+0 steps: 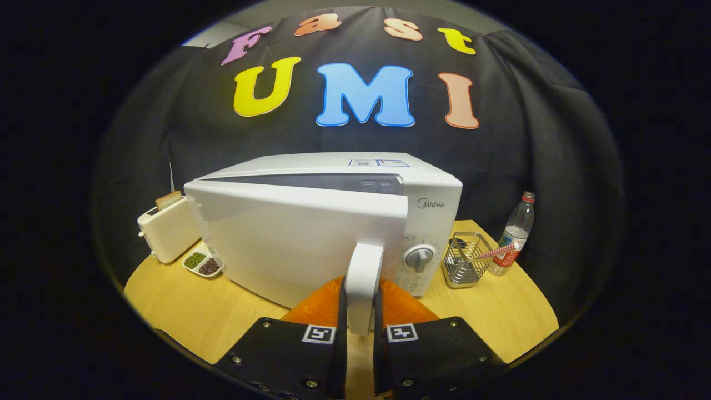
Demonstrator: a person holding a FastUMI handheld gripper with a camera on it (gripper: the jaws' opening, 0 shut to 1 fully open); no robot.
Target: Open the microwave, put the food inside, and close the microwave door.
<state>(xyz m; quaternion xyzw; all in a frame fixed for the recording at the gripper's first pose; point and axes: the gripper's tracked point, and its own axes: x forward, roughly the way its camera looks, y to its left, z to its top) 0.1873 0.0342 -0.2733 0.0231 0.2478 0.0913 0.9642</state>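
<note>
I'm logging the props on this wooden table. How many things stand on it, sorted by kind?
Appliances: 2 (white microwave, its door handle gripped by the gripper; white toaster)
Containers: 3 (wire mesh basket, clear plastic bottle, white two-compartment dish)
Mats: 1 (orange mat)
Total: 6

White microwave (333,222) with a white door (300,244), white door handle (364,280), grey dial (419,258) and dark window strip. Cream toaster (166,230) holding brown toast (168,200). White divided dish (204,262) with green and dark brown contents. Orange mat (400,305). Silvery wire basket (465,261). Clear bottle (514,233) with red cap and red label. Red-and-white striped straw (500,251). Pale wood-grain bench (222,316). The gripper (360,333), closed on the door handle, bears black-and-white square markers.
</note>
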